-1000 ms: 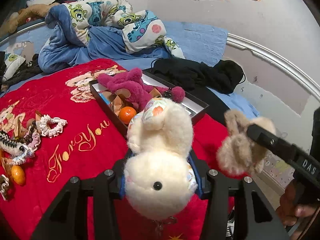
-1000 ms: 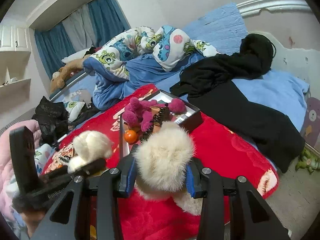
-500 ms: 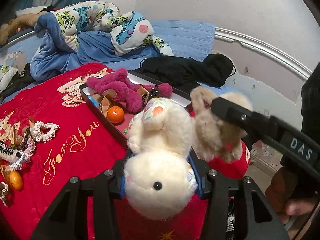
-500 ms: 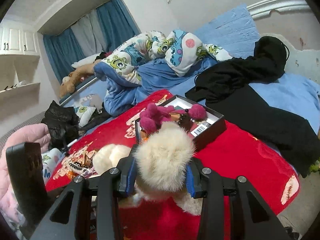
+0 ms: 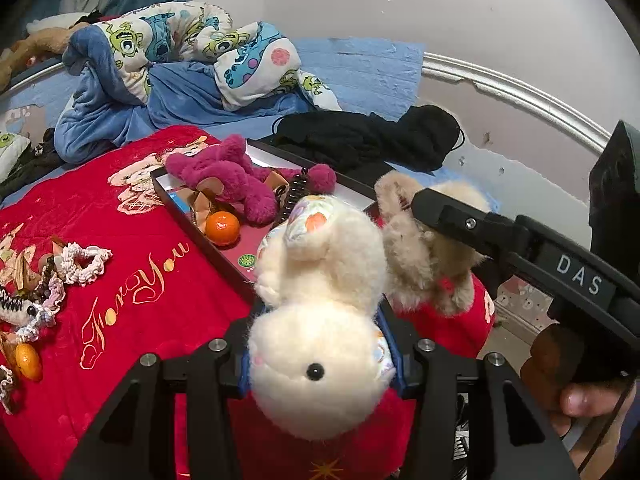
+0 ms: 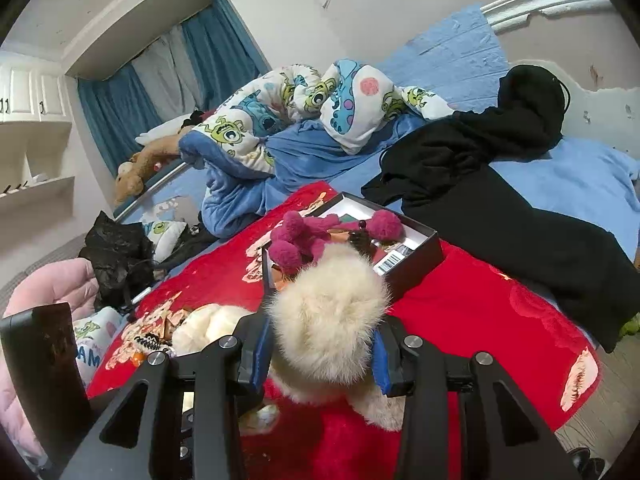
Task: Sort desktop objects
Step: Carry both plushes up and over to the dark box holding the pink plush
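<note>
While both grippers are full, the sorting looks roughly half done: the black box on the red blanket already holds a magenta plush toy, an orange, a dark coiled hair clip and some brown paper scraps, whereas a heap of crocheted trinkets and a second orange lie loose at the near left edge of the blanket, well apart from the box. The left gripper is clenched on a cream plush bunny, its blue pads pressing into the round, woolly head, with one black bead eye facing the camera and a printed fabric ear lining pointing toward the box. The right gripper grips a tan plush toy, long-haired and shaggier than the bunny, with a bit of red cloth showing under it in the left view. Both toys hang in the air just near of the box's near right corner, almost touching each other. As I judge it, dropping these two soft toys in with the magenta one comes next, and the small items on the left remain afterwards. The box is rigid with a pale rim and straight walls; the blanket is velvety, stitched with gold lettering. Behind, a rumpled cartoon-print quilt and black clothing sprawl across the blue sheet.
</note>
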Demonstrator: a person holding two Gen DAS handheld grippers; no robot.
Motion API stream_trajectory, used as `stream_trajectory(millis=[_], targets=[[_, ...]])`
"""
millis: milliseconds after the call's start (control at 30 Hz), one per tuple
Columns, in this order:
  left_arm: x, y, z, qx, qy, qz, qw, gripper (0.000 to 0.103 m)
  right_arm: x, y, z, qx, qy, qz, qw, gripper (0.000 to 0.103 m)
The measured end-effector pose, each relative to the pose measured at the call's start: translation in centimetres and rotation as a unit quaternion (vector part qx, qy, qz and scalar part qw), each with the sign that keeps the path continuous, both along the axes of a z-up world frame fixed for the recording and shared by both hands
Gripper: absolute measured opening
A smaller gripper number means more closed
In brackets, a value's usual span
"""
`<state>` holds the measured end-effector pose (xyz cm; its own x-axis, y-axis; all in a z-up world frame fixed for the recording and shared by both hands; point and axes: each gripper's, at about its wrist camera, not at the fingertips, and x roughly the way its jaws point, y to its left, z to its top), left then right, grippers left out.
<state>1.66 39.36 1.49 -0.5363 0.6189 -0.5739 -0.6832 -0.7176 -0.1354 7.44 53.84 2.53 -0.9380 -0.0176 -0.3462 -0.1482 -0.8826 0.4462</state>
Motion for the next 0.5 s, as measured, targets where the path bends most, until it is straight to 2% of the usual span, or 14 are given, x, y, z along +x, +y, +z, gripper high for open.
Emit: stream_trajectory(millis=[500], targets=[[-1.0,-0.77,0.61,0.012,0.004,0.019,0.9997,0.051,0.25,-0.14,0.21,-0.003,0.013,0.0,1.0,0.039]])
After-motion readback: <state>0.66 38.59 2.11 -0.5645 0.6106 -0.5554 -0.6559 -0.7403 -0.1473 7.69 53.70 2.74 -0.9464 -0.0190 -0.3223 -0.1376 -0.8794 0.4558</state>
